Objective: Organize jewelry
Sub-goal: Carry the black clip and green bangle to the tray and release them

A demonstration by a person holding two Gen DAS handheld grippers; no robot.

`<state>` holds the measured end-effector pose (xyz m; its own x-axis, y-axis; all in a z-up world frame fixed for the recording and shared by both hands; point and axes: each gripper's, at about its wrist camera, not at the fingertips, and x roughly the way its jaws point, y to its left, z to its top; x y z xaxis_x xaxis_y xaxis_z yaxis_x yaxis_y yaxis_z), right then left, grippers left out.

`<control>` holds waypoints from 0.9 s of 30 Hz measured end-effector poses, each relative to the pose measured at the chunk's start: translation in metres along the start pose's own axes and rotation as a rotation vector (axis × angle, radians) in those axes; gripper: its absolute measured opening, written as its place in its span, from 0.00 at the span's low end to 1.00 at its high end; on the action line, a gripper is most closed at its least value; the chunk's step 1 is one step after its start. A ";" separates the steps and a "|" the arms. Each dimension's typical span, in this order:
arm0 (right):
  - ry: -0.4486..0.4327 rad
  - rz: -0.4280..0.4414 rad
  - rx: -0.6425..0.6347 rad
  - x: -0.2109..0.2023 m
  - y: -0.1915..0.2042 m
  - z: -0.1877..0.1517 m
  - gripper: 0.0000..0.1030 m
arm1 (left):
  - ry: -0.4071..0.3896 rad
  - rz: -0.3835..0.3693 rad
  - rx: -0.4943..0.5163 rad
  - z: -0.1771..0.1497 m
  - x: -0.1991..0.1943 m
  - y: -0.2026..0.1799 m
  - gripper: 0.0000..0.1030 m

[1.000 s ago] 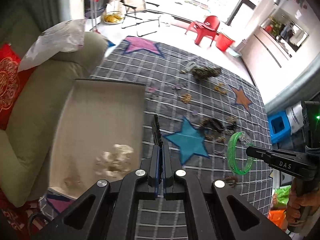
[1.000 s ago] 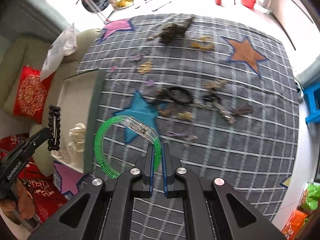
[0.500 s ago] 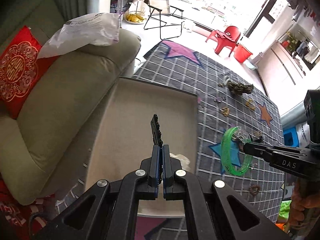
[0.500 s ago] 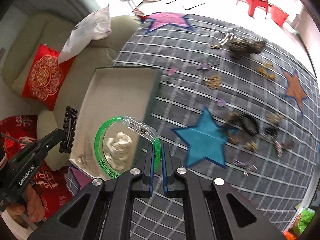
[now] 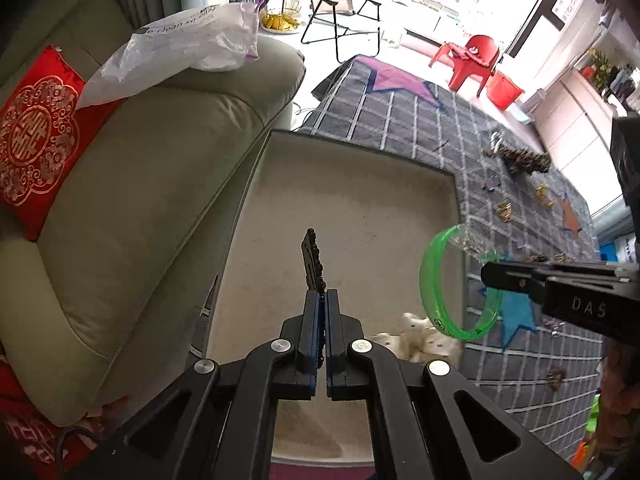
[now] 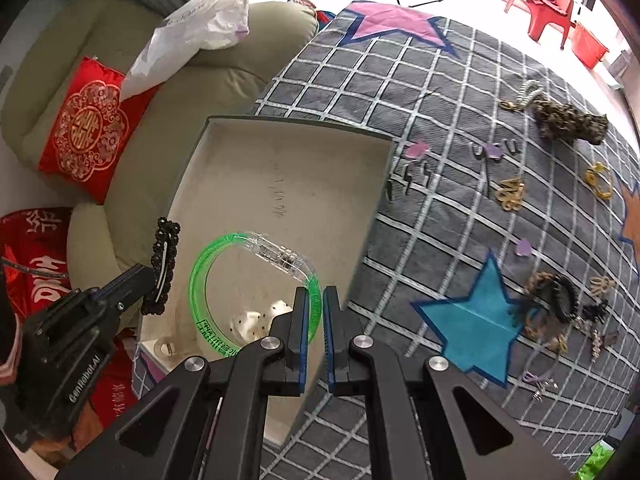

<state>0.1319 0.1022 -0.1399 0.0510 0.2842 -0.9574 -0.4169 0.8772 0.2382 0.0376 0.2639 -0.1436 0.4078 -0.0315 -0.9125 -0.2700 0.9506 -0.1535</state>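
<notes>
- Left wrist view: left gripper [image 5: 322, 300] has its fingers pressed on a black beaded hair clip [image 5: 313, 259], which sticks up and forward over the open box [image 5: 360, 168].
- Clip hangs above bare box floor, near the middle; box walls well apart from it on both sides.
- Right gripper [image 6: 315, 308] pinches a green bangle [image 6: 224, 300] at its rim, against the left finger; a small gap shows to the right finger.
- Bangle hangs over the box's near right corner, above a white beaded piece [image 6: 256, 320] lying on the box floor.
- Box's far half is bare.
- Sofa [image 5: 140, 200] sits against the box's left edge.
- Loose jewelry [image 6: 556, 304] is scattered on the checked cloth [image 6: 440, 220] right of the box.
</notes>
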 end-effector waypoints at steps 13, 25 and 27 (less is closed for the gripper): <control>0.056 -0.030 0.005 0.054 0.005 0.010 0.07 | 0.051 0.089 0.048 -0.013 0.039 0.000 0.03; 0.068 -0.064 -0.022 0.080 0.013 0.016 0.07 | 0.048 0.135 0.093 -0.018 0.049 -0.010 0.04; 0.072 -0.062 -0.022 0.081 0.014 0.018 0.07 | 0.048 0.148 0.093 -0.017 0.048 -0.010 0.04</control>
<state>0.1463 0.1444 -0.2115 0.0125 0.2001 -0.9797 -0.4349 0.8834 0.1748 0.0447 0.2472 -0.1924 0.3266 0.0980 -0.9401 -0.2412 0.9703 0.0173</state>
